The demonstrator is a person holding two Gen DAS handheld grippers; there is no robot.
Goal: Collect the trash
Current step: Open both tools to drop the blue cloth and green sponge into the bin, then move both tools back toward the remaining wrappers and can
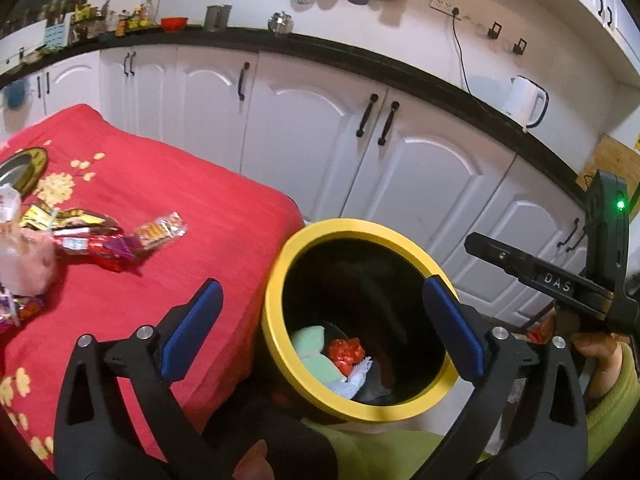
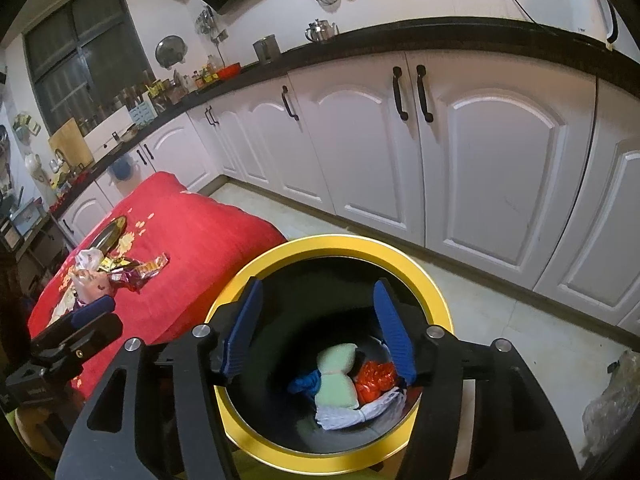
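A black bin with a yellow rim (image 1: 273, 304) (image 2: 344, 242) stands beside the table's red cloth (image 1: 192, 192) (image 2: 208, 232). At its bottom lie a pale green piece (image 2: 336, 376), a crumpled red wrapper (image 1: 346, 354) (image 2: 374, 380), white paper (image 2: 360, 412) and something blue (image 2: 306, 382). My left gripper (image 1: 326, 324) hangs wide open over the bin's mouth, nothing between its blue pads (image 1: 196, 320). Above the same opening, my right gripper (image 2: 320, 332) is open too, with bare pads (image 2: 394, 332). Several snack wrappers (image 1: 160, 230) (image 2: 136, 270) lie on the cloth to the left.
White cabinet doors (image 1: 304, 136) (image 2: 500, 160) under a black counter run behind the bin, with a white kettle (image 1: 524, 102) on top. A gold-rimmed plate (image 1: 24, 168) sits on the cloth. A pink-white bag (image 1: 24, 256) lies by the wrappers. A green sleeve (image 1: 612, 396) shows at right.
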